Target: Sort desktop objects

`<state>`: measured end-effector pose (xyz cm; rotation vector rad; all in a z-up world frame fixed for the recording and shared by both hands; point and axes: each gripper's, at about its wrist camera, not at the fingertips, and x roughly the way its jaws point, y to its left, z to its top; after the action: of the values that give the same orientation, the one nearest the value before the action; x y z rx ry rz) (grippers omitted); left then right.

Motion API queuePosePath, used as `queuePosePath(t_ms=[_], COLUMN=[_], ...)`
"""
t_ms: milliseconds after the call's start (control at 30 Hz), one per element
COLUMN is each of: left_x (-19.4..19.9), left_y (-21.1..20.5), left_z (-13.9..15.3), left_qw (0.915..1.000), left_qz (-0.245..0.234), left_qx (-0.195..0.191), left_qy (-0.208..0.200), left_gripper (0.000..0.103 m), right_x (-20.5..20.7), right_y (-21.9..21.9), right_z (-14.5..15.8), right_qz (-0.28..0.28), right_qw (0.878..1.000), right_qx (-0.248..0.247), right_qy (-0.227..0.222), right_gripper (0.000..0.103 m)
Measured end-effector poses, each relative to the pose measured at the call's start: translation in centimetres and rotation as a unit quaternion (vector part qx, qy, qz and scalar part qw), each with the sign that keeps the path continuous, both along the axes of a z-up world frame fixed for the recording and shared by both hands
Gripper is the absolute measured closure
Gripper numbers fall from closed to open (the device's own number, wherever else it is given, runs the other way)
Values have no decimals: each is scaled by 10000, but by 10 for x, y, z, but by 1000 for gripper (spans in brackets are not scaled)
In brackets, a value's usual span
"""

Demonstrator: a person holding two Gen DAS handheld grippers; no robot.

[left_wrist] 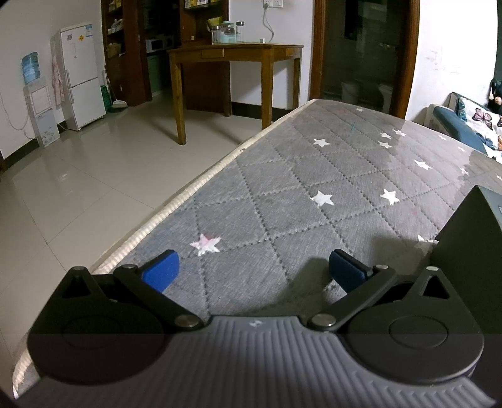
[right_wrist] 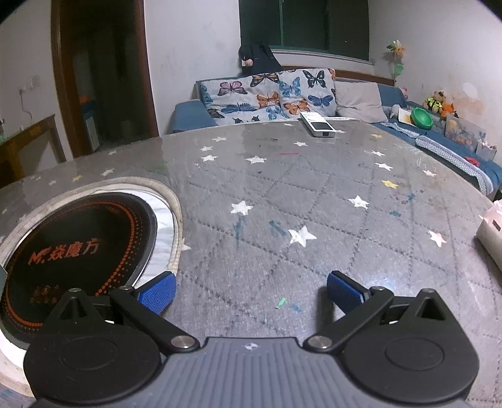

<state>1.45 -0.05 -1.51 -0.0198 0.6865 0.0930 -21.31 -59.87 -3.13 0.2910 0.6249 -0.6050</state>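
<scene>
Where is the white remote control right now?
In the right wrist view, the white remote control lies at the far edge of the grey star tablecloth, just in front of the butterfly cushions on the sofa.

We see a white two-door fridge (left_wrist: 82, 73) against the far wall, with a water dispenser topped by a blue bottle (left_wrist: 35, 94) beside it. Nearer stands a brown wooden side table (left_wrist: 235, 51) holding glass jars (left_wrist: 227, 31). A blue sofa draped in butterfly-print cloth (right_wrist: 266, 94) sits beneath a dark green-framed window (right_wrist: 304, 25).
</scene>
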Motion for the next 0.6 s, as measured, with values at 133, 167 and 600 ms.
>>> queuePosePath(t_ms=[133,167,600], left_x=[0,0,0], left_y=[0,0,0], left_z=[0,0,1], left_qw=[10000,10000,10000], left_qz=[1,1,3], left_qx=[2,1,2], left_qy=[-4,-5,-1], left_gripper=[0,0,0], right_x=[1,1,5], right_y=[2,2,4], right_z=[0,0,-1], right_qz=[-1,-1,-1], right_qw=[10000,10000,9999], right_qx=[-22,-27,-87], right_qy=[33,41,130], right_gripper=[0,0,0])
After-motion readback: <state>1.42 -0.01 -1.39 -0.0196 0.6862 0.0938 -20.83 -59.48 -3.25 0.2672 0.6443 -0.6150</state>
